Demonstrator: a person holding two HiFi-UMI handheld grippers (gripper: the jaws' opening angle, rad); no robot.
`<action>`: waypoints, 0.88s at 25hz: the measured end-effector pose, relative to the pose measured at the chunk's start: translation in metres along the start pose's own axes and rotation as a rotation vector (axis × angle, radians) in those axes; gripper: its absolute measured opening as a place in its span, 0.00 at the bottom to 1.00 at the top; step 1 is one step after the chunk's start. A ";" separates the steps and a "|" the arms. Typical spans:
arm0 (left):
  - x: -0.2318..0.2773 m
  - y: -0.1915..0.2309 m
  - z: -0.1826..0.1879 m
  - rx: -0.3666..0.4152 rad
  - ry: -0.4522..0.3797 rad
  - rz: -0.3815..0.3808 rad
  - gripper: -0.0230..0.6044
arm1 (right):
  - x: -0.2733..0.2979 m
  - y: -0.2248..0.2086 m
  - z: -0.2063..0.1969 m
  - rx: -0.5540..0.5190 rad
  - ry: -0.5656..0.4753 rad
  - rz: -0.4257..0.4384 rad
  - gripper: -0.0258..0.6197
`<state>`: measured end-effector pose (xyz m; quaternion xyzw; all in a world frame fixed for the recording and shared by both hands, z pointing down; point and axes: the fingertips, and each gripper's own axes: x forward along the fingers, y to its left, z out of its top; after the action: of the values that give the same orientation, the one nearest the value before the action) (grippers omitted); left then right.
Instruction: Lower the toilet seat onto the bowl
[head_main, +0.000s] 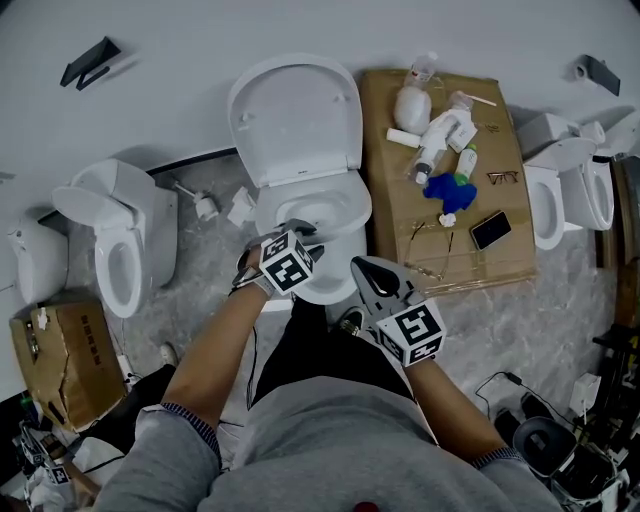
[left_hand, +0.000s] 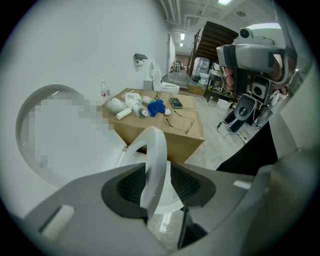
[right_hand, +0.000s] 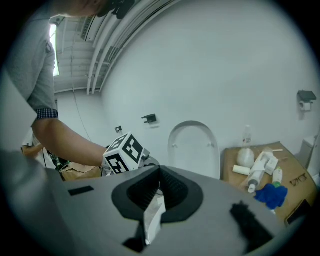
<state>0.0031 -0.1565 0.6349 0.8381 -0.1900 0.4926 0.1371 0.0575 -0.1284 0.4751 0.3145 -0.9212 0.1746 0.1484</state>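
The left gripper (left_hand: 158, 184) is clamped on the front edge of the white oval plastic toilet seat (left_hand: 156, 147). The seat stands tilted up off the white ceramic bowl (head_main: 358, 215), in front of the upright white lid (head_main: 297, 115). The right gripper (right_hand: 159, 189) hangs near the bowl's front with its jaws drawn together; I cannot identify a pale sliver in the slit beneath them.

Two hand-held grippers (head_main: 294, 230) (head_main: 372, 270), at least four toilets (head_main: 347, 212) (head_main: 140, 215) (head_main: 545, 212) (head_main: 600, 195), two cardboard boxes (head_main: 395, 200) (head_main: 62, 352), one phone (head_main: 490, 230).
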 end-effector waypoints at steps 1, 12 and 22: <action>0.001 -0.003 -0.001 -0.005 -0.002 -0.001 0.30 | -0.001 0.000 -0.004 0.001 0.003 0.002 0.06; 0.019 -0.031 -0.016 -0.033 -0.010 0.034 0.30 | -0.008 -0.001 -0.041 0.006 0.009 0.039 0.06; 0.038 -0.058 -0.030 -0.014 0.020 0.026 0.30 | 0.000 -0.005 -0.085 0.027 0.032 0.056 0.06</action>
<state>0.0231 -0.0990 0.6805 0.8296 -0.2027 0.5015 0.1384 0.0745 -0.0964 0.5526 0.2879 -0.9247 0.1962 0.1537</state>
